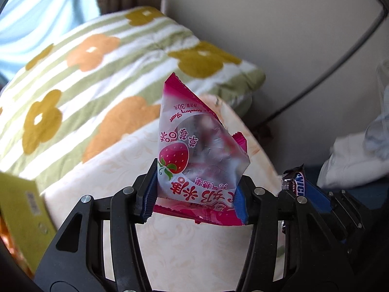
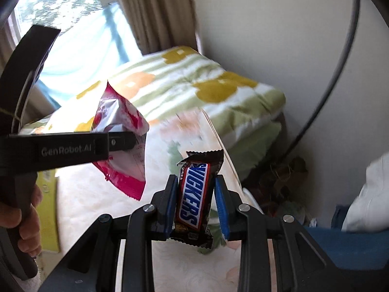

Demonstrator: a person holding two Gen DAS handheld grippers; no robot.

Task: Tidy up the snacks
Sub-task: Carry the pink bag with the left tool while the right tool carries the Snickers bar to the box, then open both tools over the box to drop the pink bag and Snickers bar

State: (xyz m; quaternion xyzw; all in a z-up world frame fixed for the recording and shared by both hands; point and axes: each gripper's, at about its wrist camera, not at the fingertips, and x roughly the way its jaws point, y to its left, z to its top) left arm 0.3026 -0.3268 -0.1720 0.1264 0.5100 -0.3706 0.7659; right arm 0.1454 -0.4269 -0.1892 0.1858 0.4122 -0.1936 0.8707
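1. Left wrist view: the left claw (image 1: 195, 196) is clamped on a pink and white crinkly plastic strawberry candy pouch (image 1: 194, 146), its blue pads (image 1: 148, 194) pressing the lower part just above the bottom seam. The pouch stands upright out of the jaws, held in the air above a cream patterned bed cover (image 1: 116, 170). Behind it lies a folded green-striped quilt with orange and mustard flowers (image 1: 97, 73). A yellow-green cardboard box (image 1: 26, 206) sits at the left edge on the bed.

2. Handling, as I judge it: the pouch looks light, puffy and soft, with slick film that could slide between the pads. A hold near a flat sealed edge seems safer than squeezing the middle, where the sweets inside might crush.

3. Right wrist view: the right claw (image 2: 195, 203) is closed on a small brown Snickers bar in a glossy wrapper (image 2: 194, 194), gripped across its narrow sides at mid-length, upright and clear of the bed.

4. The bar seems light but firmer than the pouch, so a mid-body pinch should hold; its wrapper ends are flimsy.

5. At the left of this view a person's hand (image 2: 22, 219) holds the other tool with the pouch; motion blur makes the bedding beyond hard to read, so what lies there is unclear.
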